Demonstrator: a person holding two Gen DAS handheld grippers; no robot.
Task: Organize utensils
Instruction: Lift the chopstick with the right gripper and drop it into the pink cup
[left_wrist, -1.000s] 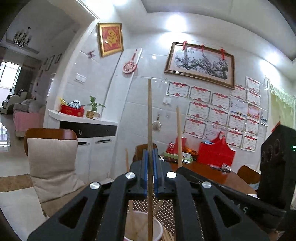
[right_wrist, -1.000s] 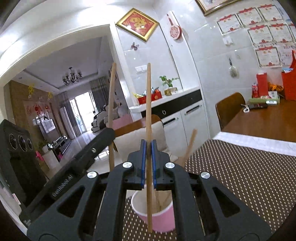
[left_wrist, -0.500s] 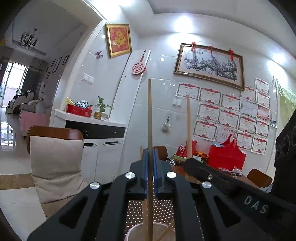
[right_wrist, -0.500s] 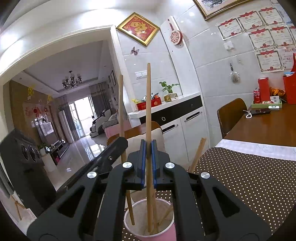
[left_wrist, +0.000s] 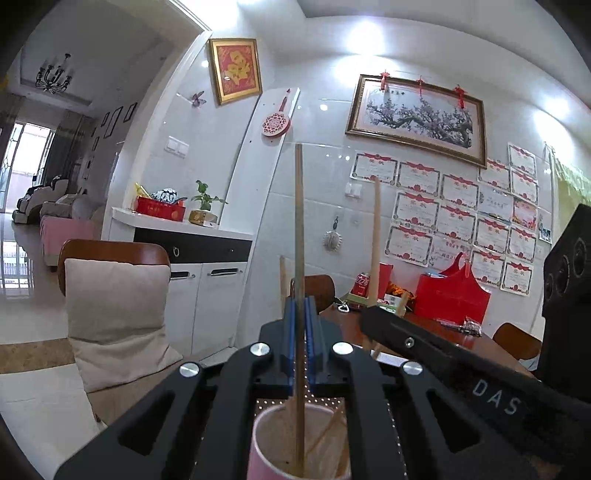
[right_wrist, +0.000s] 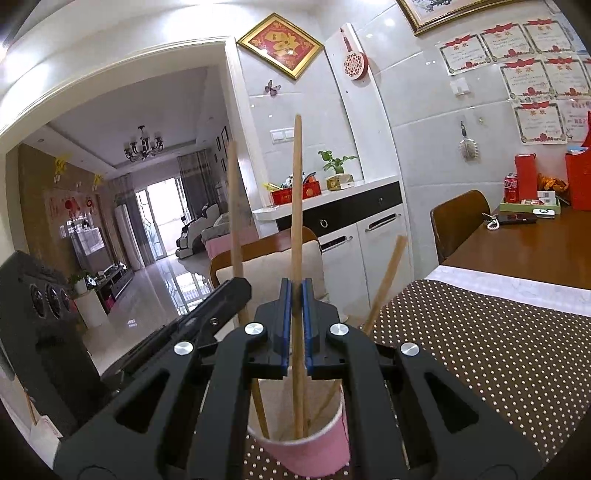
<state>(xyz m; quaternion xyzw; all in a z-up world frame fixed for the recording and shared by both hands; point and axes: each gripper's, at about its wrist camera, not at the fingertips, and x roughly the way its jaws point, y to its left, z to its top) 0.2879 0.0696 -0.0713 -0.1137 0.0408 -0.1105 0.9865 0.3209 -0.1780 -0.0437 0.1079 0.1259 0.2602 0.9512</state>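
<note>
A chopstick is gripped upright by the left gripper, its lower end inside the pink cup. A second chopstick is likewise clamped by the right gripper above the cup, which stands on the dotted mat's near edge.

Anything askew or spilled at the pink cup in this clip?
Nothing spilled. The pink cup stands upright on the dotted mat. One loose chopstick leans sharply aside inside it, unlike the upright ones both grippers hold.
</note>
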